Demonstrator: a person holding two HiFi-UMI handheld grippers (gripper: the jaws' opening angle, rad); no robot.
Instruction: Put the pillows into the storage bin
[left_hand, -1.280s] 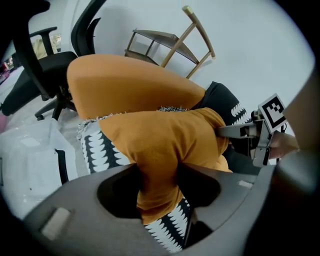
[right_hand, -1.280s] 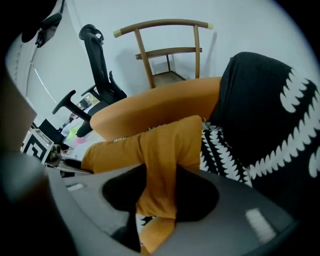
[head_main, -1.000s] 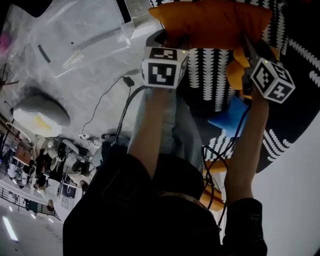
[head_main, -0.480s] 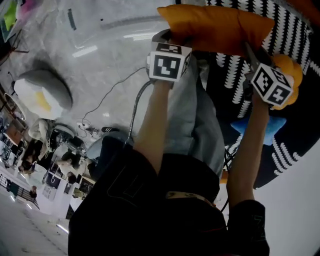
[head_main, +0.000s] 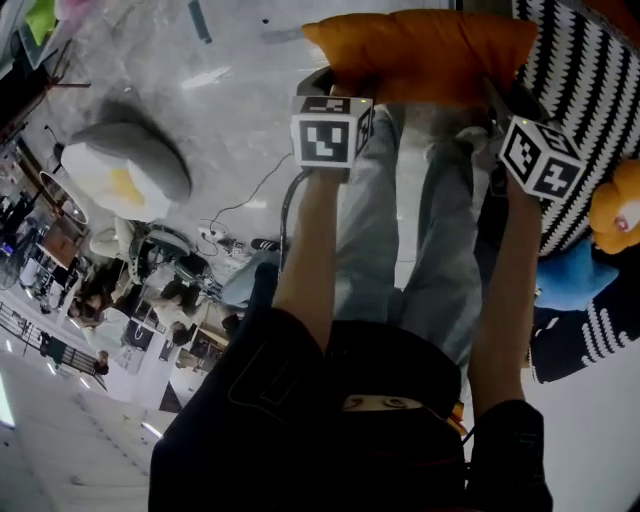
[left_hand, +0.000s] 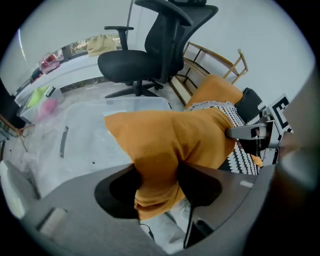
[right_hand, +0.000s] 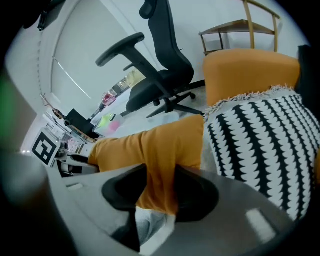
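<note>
Your left tool (head_main: 335, 88) and right tool (head_main: 497, 100), in the head view, carry the orange pillow (head_main: 420, 50) above the floor (head_main: 230, 130), long axis left to right, on their far side. Left gripper view: jaws opening, its corner between them. Right gripper view: jaws pinch the other corner.

The pillow (head_main: 420, 55) is held at 12 o'clock in the head view, pinched at its near edge by the left gripper (head_main: 335, 85) at 11 and the right gripper (head_main: 497, 100) at 1. A second pillow (head_main: 590, 80) is found at 2, a plush toy (head_main: 615, 215) at 3 — a floor cushion (head_main: 130, 170) at 10. In the left gripper view, the storage bin (left_hand: 90, 125) is seen at 10 beyond the pillow, with an office chair (left_hand: 150, 55) behind it at 12.
</note>
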